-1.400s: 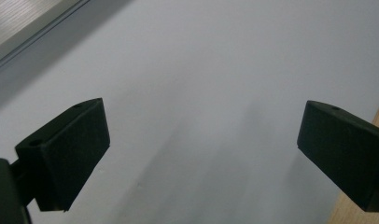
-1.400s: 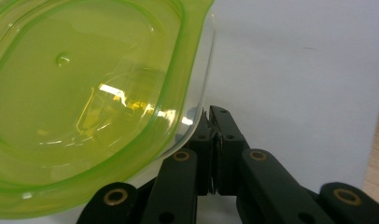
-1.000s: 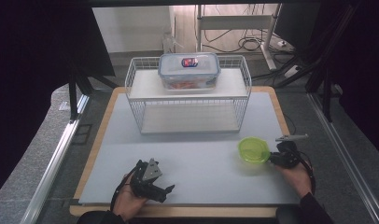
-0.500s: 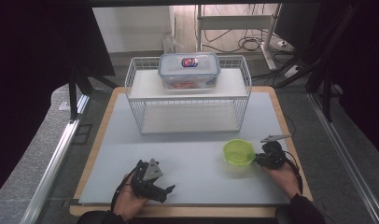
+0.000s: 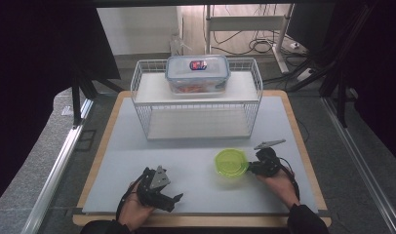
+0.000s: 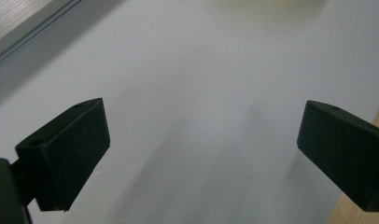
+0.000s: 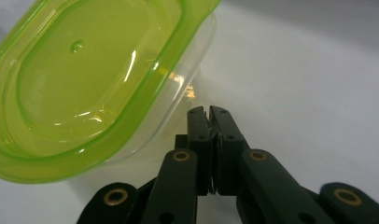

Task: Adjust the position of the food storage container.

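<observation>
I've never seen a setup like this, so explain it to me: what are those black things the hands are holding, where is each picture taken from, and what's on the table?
A person holds a hand-operated two-jaw gripper in each hand. The high view looks down on the table. Each gripper view comes from a camera riding on that gripper.

At the back stands a white wire rack, with a clear lidded food box on top.

The left gripper is open over the bare table, jaws wide apart. The right gripper has its jaws closed beside a small clear container with a green lid; whether it pinches the container's edge is unclear.
</observation>
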The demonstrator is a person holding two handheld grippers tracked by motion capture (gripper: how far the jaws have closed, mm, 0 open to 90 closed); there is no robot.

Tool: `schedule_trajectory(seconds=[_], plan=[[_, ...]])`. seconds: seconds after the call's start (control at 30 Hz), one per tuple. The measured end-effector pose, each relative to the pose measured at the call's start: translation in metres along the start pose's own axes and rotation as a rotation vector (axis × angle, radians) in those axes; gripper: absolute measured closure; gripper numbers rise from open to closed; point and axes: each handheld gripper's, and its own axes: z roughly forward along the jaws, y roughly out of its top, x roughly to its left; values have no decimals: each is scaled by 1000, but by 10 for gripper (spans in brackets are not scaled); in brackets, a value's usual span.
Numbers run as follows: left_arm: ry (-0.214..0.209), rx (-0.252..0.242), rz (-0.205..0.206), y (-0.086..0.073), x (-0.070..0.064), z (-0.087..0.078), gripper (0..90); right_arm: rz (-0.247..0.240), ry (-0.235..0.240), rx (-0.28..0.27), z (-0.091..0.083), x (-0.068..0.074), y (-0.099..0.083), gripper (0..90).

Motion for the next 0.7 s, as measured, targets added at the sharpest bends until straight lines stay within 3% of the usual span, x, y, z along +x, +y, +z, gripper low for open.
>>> schedule_trajectory(seconds=[0.47,0.7], plan=[[-2,-1,3,0,-1,0,23,-55,53,19,23,30,10,879],[-3,-2,4,0,-1,0,23,-97,3,8,20,31,11,831]])
